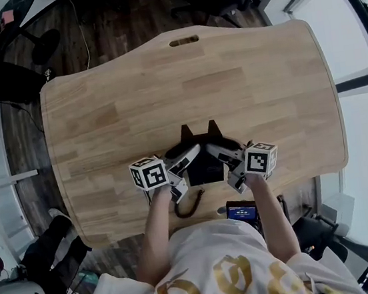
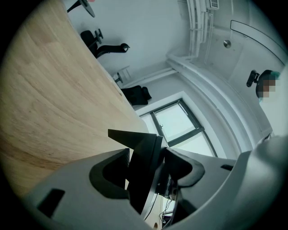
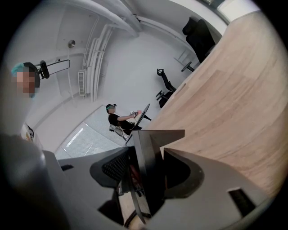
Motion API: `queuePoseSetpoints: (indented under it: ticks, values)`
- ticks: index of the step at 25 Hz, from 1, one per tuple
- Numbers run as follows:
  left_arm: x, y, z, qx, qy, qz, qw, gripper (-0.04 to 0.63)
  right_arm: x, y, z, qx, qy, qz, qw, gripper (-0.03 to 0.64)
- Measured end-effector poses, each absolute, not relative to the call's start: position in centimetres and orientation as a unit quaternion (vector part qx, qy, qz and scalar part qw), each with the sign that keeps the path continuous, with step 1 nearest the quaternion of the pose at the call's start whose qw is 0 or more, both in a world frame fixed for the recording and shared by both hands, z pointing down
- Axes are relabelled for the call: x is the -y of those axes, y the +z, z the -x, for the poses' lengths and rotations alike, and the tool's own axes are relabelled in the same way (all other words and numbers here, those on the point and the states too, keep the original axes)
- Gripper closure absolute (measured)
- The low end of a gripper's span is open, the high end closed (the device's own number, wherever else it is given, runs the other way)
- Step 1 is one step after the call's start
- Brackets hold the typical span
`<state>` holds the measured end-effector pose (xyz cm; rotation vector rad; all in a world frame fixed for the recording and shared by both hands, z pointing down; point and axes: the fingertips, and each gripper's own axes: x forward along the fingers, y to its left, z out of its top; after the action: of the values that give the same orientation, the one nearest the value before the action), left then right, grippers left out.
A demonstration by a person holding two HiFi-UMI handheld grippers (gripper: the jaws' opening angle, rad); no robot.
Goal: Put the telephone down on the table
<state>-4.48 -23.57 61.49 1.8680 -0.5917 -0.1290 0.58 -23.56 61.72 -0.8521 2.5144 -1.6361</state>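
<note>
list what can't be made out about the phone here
Head view: whether the telephone touches the table; the steep downward angle hides any gap.
Head view: its top; dark, small, flanked by the left gripper and right gripper.
Both gripper views: all but one dark edge of it, covered by the jaws shut on it.
Head view: where the cord ends, behind the left gripper.

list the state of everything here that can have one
black telephone: clamped between both grippers at the table's near edge; cannot tell if it touches the top
left gripper: shut on the telephone
right gripper: shut on the telephone
black coiled cord: hanging slack past the table's near edge
light wooden table: standing level
</note>
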Motion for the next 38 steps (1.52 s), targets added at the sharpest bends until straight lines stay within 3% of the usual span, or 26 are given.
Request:
queuePoseSetpoints:
  ticks: [38]
  values:
    - [25.0, 65.2, 4.9, 0.281, -0.056, -0.758, 0.586, 0.371, 25.2, 65.2, -0.6, -0.782, -0.563, 0.266, 0.014, 0.391]
